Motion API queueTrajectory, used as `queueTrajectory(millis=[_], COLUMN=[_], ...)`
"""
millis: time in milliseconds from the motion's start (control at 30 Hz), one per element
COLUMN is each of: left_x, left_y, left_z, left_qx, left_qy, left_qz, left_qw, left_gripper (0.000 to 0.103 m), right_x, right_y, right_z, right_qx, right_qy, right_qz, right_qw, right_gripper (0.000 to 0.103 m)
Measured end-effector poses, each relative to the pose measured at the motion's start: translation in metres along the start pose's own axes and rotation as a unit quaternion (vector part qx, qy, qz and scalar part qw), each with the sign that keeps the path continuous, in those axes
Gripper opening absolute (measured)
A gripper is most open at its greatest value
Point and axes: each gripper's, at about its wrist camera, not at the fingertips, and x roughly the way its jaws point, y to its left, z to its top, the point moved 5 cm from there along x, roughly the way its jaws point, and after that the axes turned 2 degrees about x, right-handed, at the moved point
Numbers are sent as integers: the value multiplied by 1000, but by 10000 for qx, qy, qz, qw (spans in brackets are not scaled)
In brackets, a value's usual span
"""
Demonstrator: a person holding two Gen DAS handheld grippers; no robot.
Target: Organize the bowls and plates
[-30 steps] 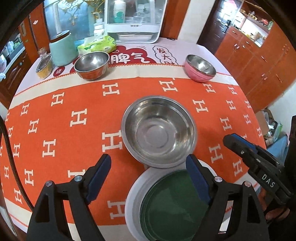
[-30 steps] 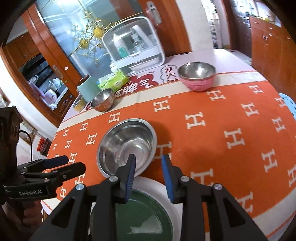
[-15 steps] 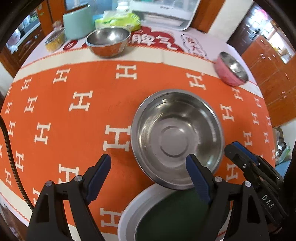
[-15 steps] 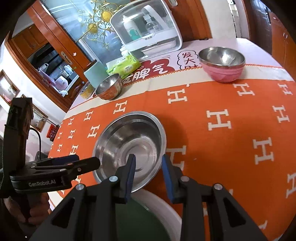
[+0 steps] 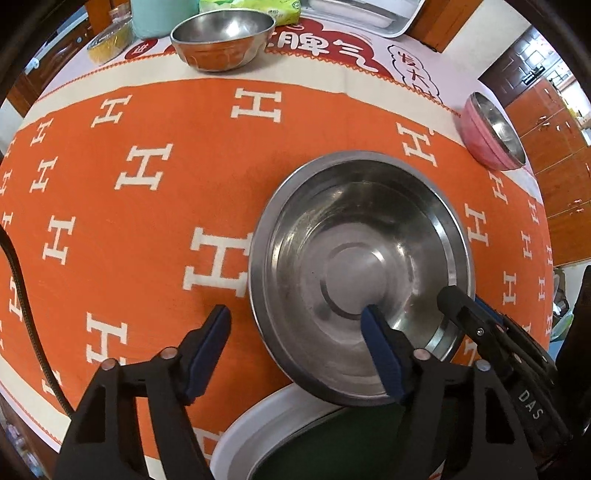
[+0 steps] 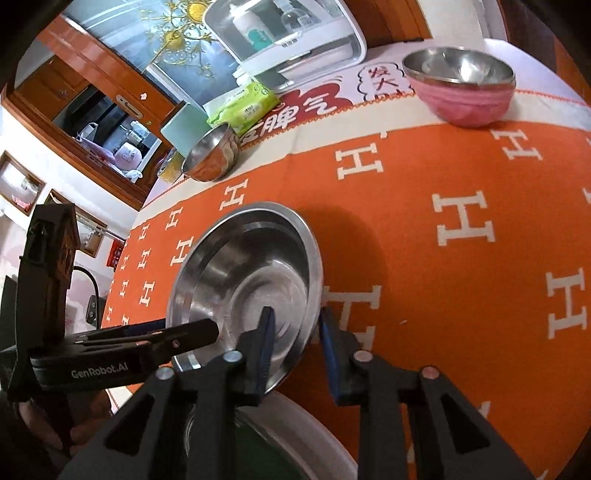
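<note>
A large steel bowl [image 5: 362, 273] sits upright on the orange tablecloth [image 5: 147, 229], just beyond a white plate [image 5: 251, 435] that carries a dark green plate [image 5: 332, 443]. My left gripper [image 5: 295, 314] straddles the bowl's near left rim, one finger on the cloth side and one inside. Its jaws are closing and the pads stand clear of the metal. My right gripper [image 6: 295, 317] straddles the rim of the same bowl [image 6: 251, 280] on its right side. It too is closing, with a gap still showing at the rim.
At the back stand a small steel bowl [image 5: 221, 37], a pink bowl [image 5: 491, 133], a mint canister [image 6: 184, 127], a green tissue pack [image 6: 243, 105] and a white storage box [image 6: 288, 33]. Wooden cabinets [image 5: 554, 147] flank the table on the right.
Both grippers have come down and forward onto the large steel bowl. Each now has the rim between its fingers, and both pairs of jaws have narrowed.
</note>
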Motion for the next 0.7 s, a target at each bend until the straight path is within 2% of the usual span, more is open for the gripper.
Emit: queueTrajectory(millis=[100,167,367,700], left_x=[4,8,14,12], left_y=[2,5,11,10], left_z=[0,-1,-5,-6], left_qx=[-86,-196,-433,-430], left_qy=[81,151,293,296], left_qz=[67,59,-148,-206], left_qw=[9999,9997,9985,9984], left_gripper=[56,42,17,16], right_x=[2,2,1,-2], right_y=[-1,0,-2,-3], right_z=[0,0,-1,-1], right_qx=[23,5,60,111], right_qy=[20,41,9,-39], right_qz=[95,98,176,153], right_qw=[10000,9999,9998,9998], right_gripper=[14,14,14,13])
